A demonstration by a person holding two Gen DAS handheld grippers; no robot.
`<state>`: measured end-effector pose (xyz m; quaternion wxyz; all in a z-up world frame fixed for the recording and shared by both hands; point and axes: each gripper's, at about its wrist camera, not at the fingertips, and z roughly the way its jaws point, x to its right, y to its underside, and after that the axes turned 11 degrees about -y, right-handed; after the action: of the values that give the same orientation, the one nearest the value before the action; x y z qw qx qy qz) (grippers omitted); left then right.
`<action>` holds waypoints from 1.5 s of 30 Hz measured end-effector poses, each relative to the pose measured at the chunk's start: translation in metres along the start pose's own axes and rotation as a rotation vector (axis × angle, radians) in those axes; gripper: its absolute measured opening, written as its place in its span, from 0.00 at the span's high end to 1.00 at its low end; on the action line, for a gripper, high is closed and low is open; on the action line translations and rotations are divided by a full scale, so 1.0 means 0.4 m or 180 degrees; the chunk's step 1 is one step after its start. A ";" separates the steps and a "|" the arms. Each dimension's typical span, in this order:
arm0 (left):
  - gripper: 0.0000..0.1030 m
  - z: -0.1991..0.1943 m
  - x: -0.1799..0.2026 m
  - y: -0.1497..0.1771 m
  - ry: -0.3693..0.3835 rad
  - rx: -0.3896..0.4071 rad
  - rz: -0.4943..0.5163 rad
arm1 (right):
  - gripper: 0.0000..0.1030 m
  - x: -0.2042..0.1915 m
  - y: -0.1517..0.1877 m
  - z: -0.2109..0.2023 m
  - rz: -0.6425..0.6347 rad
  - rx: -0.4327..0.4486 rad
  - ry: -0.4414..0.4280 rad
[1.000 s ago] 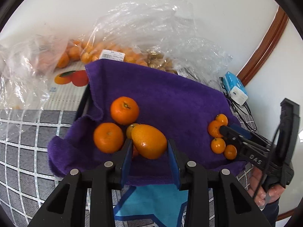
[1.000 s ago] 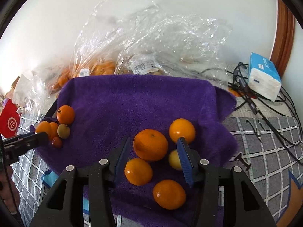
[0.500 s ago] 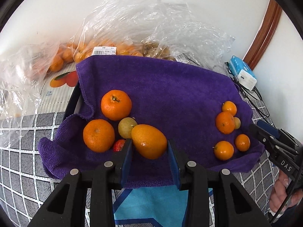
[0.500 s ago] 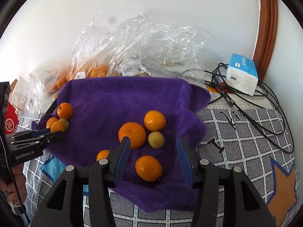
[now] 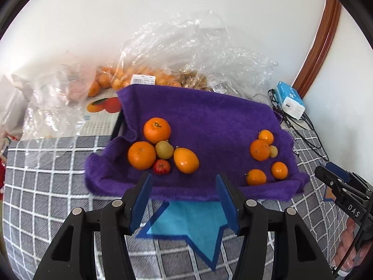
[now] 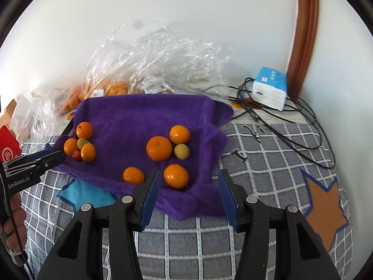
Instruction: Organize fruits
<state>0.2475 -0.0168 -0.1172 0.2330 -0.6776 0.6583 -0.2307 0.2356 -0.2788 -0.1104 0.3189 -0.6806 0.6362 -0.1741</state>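
A purple towel [image 5: 209,116] [image 6: 139,116] lies on the grey checked surface. On its left end sit three oranges [image 5: 185,160], a yellow-green fruit [image 5: 164,149] and a small red fruit [image 5: 161,166]; this group also shows in the right wrist view [image 6: 88,151]. On its right end sit several oranges [image 6: 159,148] [image 5: 260,149] and a small yellow fruit [image 6: 181,151]. My left gripper [image 5: 184,200] is open and empty, just short of the towel's front edge. My right gripper [image 6: 190,196] is open and empty at the towel's front right edge.
Crumpled clear plastic bags [image 5: 186,53] with more oranges lie behind the towel against the white wall. A blue and white tissue pack [image 6: 270,88] and black cables [image 6: 291,121] lie at the back right. A blue star patch [image 5: 193,224] and an orange star patch [image 6: 324,210] mark the cover.
My left gripper has opened, left the oval orange on the towel beside the left group and pulled back. My right gripper has also drawn back from the right group.
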 end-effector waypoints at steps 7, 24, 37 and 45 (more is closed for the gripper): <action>0.36 -0.167 -0.037 0.059 -0.0179 0.0300 -0.0073 | 0.50 -0.014 0.046 -0.145 0.0121 0.0092 0.0044; 0.11 -0.490 -0.030 0.222 -0.0408 0.0933 -0.0042 | 0.02 -0.094 0.221 -0.452 0.0068 0.0544 0.0163; 0.09 -0.554 -0.030 0.261 -0.0441 0.0989 -0.0138 | 0.01 -0.126 0.266 -0.551 -0.0110 0.0712 0.0362; 0.09 -0.574 -0.033 0.269 -0.0442 0.1030 -0.0148 | 0.01 -0.137 0.272 -0.566 -0.0112 0.0737 0.0387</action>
<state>0.0203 -0.0089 -0.0037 0.3784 -0.6606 0.5790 -0.2917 0.0009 -0.2719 -0.0058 0.3531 -0.6384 0.6180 -0.2929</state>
